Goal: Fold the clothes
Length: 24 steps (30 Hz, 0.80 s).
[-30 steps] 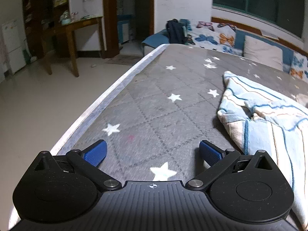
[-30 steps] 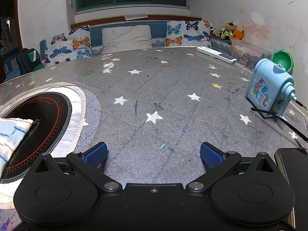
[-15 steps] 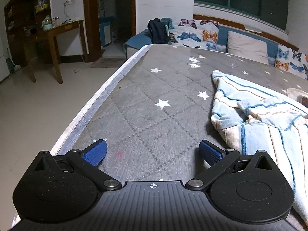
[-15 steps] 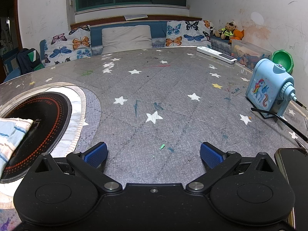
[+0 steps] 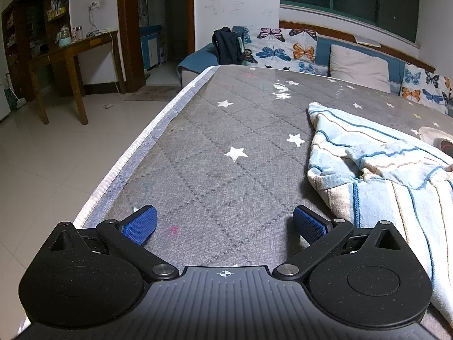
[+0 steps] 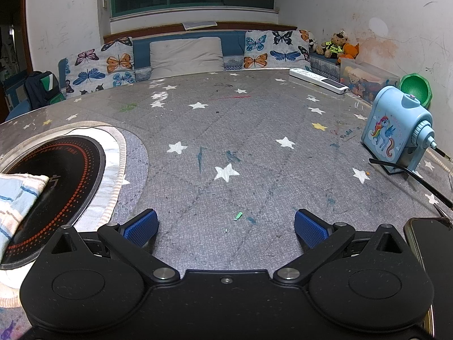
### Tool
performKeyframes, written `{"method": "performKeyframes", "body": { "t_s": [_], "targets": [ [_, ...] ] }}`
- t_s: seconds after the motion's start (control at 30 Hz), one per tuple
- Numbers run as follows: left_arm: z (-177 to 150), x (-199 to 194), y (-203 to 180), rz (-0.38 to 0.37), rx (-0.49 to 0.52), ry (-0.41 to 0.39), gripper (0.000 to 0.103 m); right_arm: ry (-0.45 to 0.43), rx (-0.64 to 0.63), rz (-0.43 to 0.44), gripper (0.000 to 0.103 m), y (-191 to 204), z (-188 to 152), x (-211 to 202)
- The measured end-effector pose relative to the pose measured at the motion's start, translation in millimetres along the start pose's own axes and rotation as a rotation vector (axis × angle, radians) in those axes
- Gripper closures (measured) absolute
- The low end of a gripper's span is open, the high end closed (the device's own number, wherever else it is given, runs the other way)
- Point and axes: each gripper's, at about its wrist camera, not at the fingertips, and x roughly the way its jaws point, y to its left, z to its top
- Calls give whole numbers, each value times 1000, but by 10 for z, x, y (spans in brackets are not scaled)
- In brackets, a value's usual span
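A rumpled light-blue and cream striped garment (image 5: 379,167) lies on the grey star-patterned table cover (image 5: 226,130), at the right of the left wrist view. My left gripper (image 5: 225,223) is open over bare cover, its right finger close to the garment's near-left hem. In the right wrist view only a corner of the garment (image 6: 15,198) shows at the far left, lying over a black round hotplate (image 6: 59,181). My right gripper (image 6: 225,226) stands open above bare cover, well right of the garment, with nothing between its fingers.
The table's left edge (image 5: 133,153) drops to a tiled floor. A blue pencil sharpener (image 6: 396,133), a phone (image 6: 433,255), a white power strip (image 6: 318,80), a green bowl (image 6: 414,89) and a toy box (image 6: 365,78) stand on the right side. A cushioned bench (image 6: 184,56) runs along the back.
The left gripper has swung right and back, bringing more of the garment into its view. The right gripper has not moved. Both stay open.
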Motion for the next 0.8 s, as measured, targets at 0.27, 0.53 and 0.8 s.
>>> {"method": "performKeyframes", "body": {
  "t_s": [0.27,0.53,0.8],
  "targets": [
    [36,43,5,-4,-5,0,0,-1,0,0,0,14,-6,7],
    [57,79,-10,-7,-10,-1,0,-2,1,1,0,8,-7,13],
    [70,93,-22,-7,-11,-1,0,-2,1,1,0,9,-4,16]
  ]
}}
